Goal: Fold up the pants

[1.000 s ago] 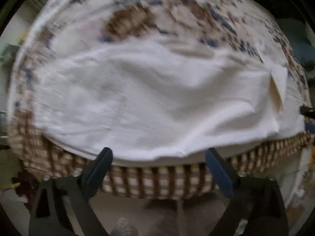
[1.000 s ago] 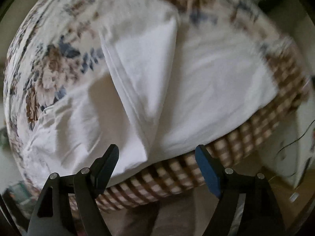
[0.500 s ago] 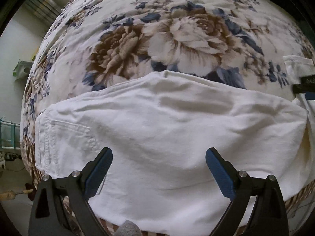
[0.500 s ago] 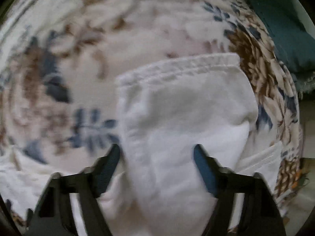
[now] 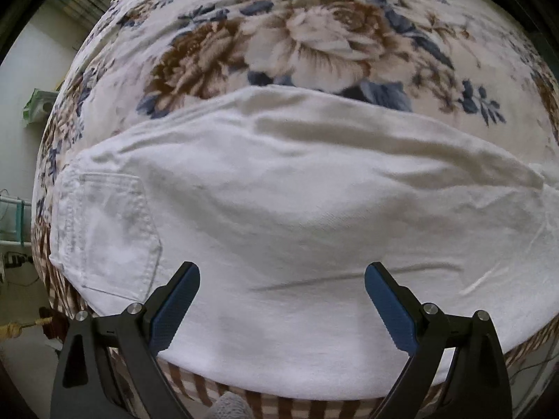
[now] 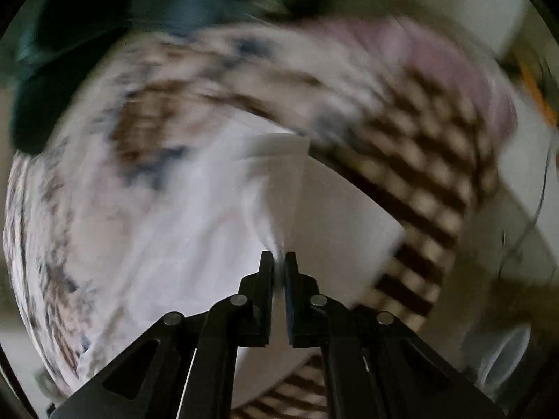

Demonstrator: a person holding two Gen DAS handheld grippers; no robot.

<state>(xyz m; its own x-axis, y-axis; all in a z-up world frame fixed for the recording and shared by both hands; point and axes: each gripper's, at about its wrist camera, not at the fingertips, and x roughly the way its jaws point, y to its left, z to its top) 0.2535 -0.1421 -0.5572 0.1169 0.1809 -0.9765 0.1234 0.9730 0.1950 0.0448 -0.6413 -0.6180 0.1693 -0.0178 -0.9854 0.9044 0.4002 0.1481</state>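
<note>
White pants (image 5: 286,216) lie flat across a floral bedspread (image 5: 314,35), with a stitched back pocket (image 5: 111,230) at the left end. My left gripper (image 5: 282,300) hangs open just above the pants' near edge, nothing between its blue pads. In the blurred right wrist view the pants (image 6: 195,244) spread over the bed, and a fold of the white cloth runs up into my right gripper (image 6: 276,260). That gripper is shut on this pinch of pants fabric, pointing straight down.
The bed's side hangs in brown checked fabric (image 5: 195,384) below the pants and again as checked fabric (image 6: 419,174) on the right. A dark teal pillow (image 6: 70,52) and a pink item (image 6: 436,56) lie at the far end. Floor shows beyond the bed edge.
The right gripper swung over to the pants' end and closed on a fold of cloth. The left gripper moved forward and down over the pants, still open.
</note>
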